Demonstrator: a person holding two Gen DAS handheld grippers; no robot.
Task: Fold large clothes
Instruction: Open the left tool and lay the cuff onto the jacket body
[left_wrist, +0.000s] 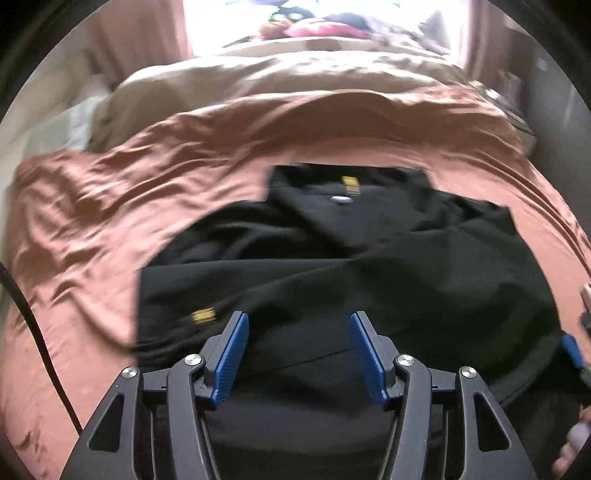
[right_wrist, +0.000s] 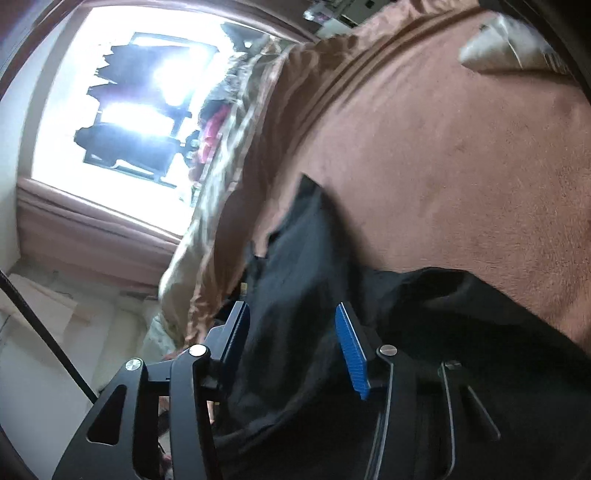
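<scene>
A large black garment (left_wrist: 332, 266) with small yellow tags lies spread on the brown bedsheet (left_wrist: 110, 221), partly folded over itself. My left gripper (left_wrist: 299, 321) is open just above the garment's near edge, holding nothing. My right gripper (right_wrist: 291, 314) is open too, tilted sideways, with black cloth (right_wrist: 295, 295) lying between its blue pads; the jaws stand wide apart and do not clamp it. A blue pad of the right gripper (left_wrist: 572, 350) shows at the right edge of the left wrist view.
A beige blanket (left_wrist: 258, 77) is bunched at the far end of the bed, with pillows and soft toys (left_wrist: 321, 26) under a bright window (right_wrist: 110, 110). A black cable (left_wrist: 33, 314) hangs at the left. A pale pillow (right_wrist: 509, 44) lies at the sheet's edge.
</scene>
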